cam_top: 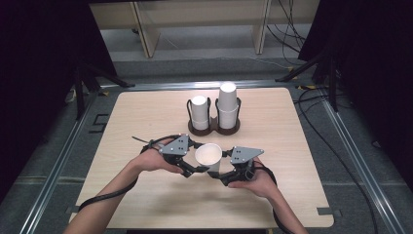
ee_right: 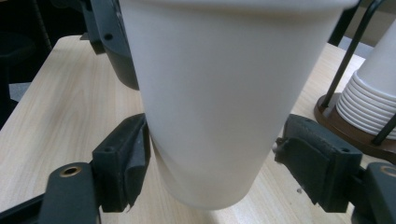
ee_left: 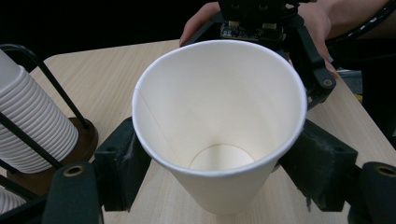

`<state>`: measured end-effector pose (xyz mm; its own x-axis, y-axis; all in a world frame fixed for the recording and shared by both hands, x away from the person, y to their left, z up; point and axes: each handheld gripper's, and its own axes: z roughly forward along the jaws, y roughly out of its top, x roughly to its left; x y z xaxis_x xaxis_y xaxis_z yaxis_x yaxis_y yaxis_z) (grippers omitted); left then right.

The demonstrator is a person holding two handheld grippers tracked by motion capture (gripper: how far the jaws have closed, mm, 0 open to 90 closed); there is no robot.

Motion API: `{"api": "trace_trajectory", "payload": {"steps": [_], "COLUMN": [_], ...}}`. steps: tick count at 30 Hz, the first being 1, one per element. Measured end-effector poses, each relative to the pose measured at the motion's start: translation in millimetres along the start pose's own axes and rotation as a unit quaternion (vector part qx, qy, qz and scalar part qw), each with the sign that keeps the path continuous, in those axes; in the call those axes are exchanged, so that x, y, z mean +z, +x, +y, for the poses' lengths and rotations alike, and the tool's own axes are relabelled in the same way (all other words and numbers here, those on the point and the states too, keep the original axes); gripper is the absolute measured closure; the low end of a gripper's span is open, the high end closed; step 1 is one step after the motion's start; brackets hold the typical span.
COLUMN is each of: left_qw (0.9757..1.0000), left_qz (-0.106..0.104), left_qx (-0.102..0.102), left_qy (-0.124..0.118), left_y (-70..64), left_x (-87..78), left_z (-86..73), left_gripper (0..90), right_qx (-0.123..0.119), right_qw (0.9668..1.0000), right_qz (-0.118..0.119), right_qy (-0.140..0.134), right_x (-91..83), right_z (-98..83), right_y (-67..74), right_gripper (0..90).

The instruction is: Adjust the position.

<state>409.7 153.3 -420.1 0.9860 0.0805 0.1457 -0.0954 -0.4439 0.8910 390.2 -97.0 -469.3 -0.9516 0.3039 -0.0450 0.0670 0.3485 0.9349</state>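
You hold one white paper cup just above the near middle of the table, tilted so that its open mouth faces up and toward you, and both grippers stand at it. Your left gripper is clamped on the cup: in the left gripper view both pads press on the wall just under the rim. Your right gripper has the lower part of the cup between its jaws; its left pad touches the wall, but I see a thin gap at the other pad, so I judge that it does not hold the cup yet. The main risk is the soft paper wall. If the right jaws close too hard near the bottom while the left ones squeeze under the rim, the cup can be crushed or its mouth bent to an oval, and then it will not fit well on a stack. If you let go with the left gripper before the right one really holds, the cup can slide out and fall on the table, because the tapered wall is smooth. Be careful also when you move toward the holder with the two cup stacks: a low pass can knock the tall one.
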Motion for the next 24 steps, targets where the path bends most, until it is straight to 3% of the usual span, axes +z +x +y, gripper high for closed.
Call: {"api": "trace_trajectory", "payload": {"steps": [9, 14, 15, 16, 19, 20, 24], "left_qw": [1.0, 0.9999, 0.9999, 1.0, 0.9997, 0.9995, 0.9977], "left_qz": [-0.01, -0.009, -0.007, -0.006, 0.016, 0.025, 0.061], "left_qx": [0.001, 0.011, 0.005, 0.001, -0.013, -0.015, -0.029], "left_qy": [-0.001, 0.006, 0.006, 0.007, 0.011, 0.013, 0.005], "left_y": [1.1, 2.3, 1.7, 1.2, 0.7, 0.7, -0.1], "left_x": [1.1, 1.6, 2.7, 3.3, 5.2, 4.7, 1.7], "left_z": [0.2, 0.9, 1.5, 1.5, 0.4, -0.2, -3.5], "left_gripper": [26.0, 24.9, 24.4, 23.7, 16.7, 14.7, 14.2], "right_qx": [0.0, 0.004, -0.002, 0.009, 0.011, 0.014, 0.02], "right_qw": [0.9999, 0.9998, 0.9998, 0.9998, 0.9999, 0.9998, 0.9987], "right_qz": [0.012, 0.015, 0.015, 0.017, 0.004, -0.011, -0.045], "right_qy": [-0.006, -0.009, -0.01, -0.007, -0.007, -0.012, -0.015], "right_x": [0.3, -1.0, -1.3, -2.0, -4.0, -5.0, -14.9], "right_z": [-1.6, -2.9, -3.0, -3.5, -4.3, -5.0, -6.3], "right_y": [0.6, 0.1, -1.0, -0.1, -0.3, -0.4, -2.7], "right_gripper": [32.1, 33.4, 33.5, 33.6, 33.8, 33.8, 33.7]}}
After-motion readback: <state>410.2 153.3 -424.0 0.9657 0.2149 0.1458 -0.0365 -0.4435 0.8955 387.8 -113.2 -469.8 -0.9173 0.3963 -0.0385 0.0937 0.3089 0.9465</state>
